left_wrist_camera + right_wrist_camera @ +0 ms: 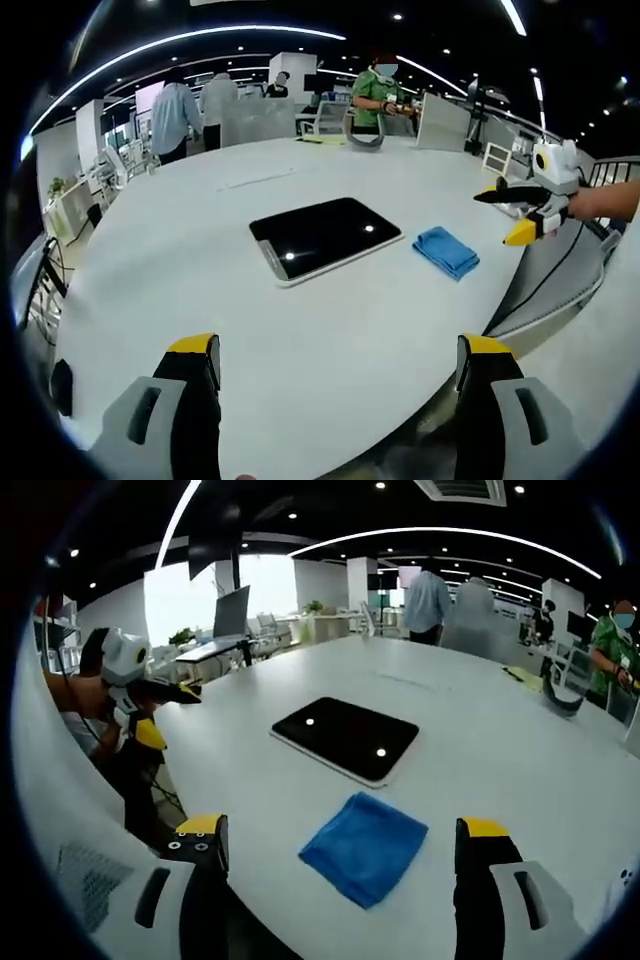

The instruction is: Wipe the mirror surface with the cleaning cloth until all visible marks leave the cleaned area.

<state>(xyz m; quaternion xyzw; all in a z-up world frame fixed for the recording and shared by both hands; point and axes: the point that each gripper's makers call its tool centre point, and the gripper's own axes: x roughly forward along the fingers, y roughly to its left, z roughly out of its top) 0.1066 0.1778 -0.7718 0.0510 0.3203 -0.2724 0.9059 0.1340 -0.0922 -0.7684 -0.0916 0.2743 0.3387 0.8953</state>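
Note:
A dark rectangular mirror (322, 237) with a pale rim lies flat on the white round table (200, 300); ceiling lights reflect in it. A folded blue cleaning cloth (447, 250) rests on the table just right of it. My left gripper (340, 375) stands open over the near table edge, nothing between its fingers. In the right gripper view the cloth (365, 846) lies close ahead of my open right gripper (342, 858), with the mirror (346, 737) beyond it. The right gripper (530, 205) appears at the far right of the left gripper view; the left gripper (150, 710) at the left of the right gripper view.
Several people stand or sit at the table's far side (378, 95). Small items, among them a grey curved object (365, 140), lie near that edge. Office desks and chairs (215, 645) surround the table, and a cable (560, 270) hangs by its right edge.

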